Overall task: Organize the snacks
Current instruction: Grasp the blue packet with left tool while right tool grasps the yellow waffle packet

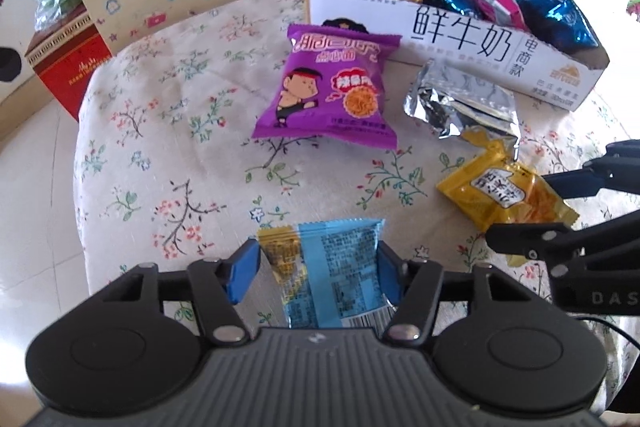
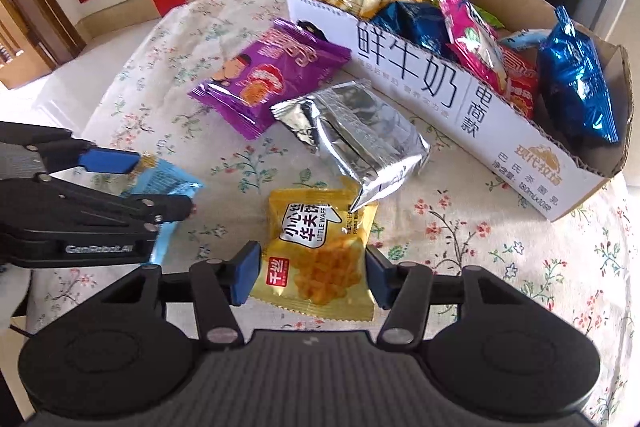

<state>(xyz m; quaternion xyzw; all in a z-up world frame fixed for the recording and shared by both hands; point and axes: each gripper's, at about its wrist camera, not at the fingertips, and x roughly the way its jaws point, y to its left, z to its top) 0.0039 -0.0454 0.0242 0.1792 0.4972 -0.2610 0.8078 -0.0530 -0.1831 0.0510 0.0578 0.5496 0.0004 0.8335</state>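
Yellow "LITTLE WAFFLE" packet (image 2: 316,259) — white carton (image 2: 420,83) lettered "鲜牛奶"

Light: bright daylight, from upper right
Glare: silver packet (image 2: 352,135), floor
Blur: slight softness
Edges: strong fisheye bending, dark corners

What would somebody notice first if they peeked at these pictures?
Probably the white cardboard box stuffed with shiny snack bags at the back of the flowery tablecloth. In front of it lies a bright purple cartoon snack packet, and nearer, the left gripper pinches a light blue packet while the right gripper pinches a yellow waffle packet.
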